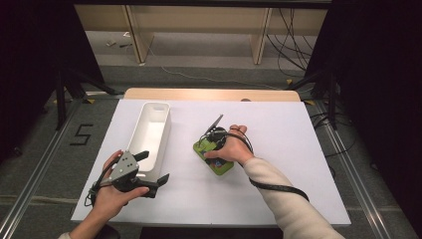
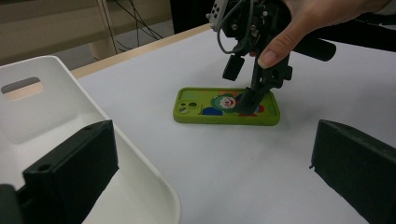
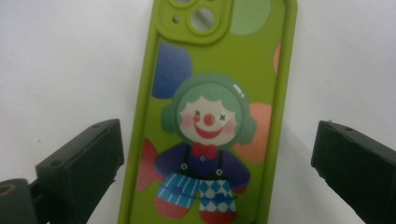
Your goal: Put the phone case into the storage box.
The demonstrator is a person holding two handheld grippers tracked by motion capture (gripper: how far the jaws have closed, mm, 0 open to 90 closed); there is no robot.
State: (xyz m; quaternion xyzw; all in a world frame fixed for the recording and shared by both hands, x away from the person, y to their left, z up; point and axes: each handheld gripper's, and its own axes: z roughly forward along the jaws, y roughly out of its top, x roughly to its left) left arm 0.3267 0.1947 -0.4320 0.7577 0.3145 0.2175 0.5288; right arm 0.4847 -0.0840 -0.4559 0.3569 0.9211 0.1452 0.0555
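Observation:
A green phone (image 1: 222,167) with a cartoon clown on its back lies flat on the white table (image 1: 283,149). My right gripper (image 1: 208,145) points down over it, held by a hand. In the right gripper view the phone (image 3: 210,116) runs lengthwise between the jaws of my right gripper (image 3: 217,156), which stand open with a gap on each side. From the left gripper view, the phone (image 2: 205,112) sits ahead with the right gripper (image 2: 240,86) on top of it. My left gripper (image 1: 152,168) is open and holds nothing, at the near end of the white bin (image 1: 160,106).
The long white bin (image 2: 140,158) lies left of the phone, and one jaw of my left gripper (image 2: 210,172) hangs over its near rim. A wooden strip borders the table's far edge. Cables and dark stands lie on the floor around the table.

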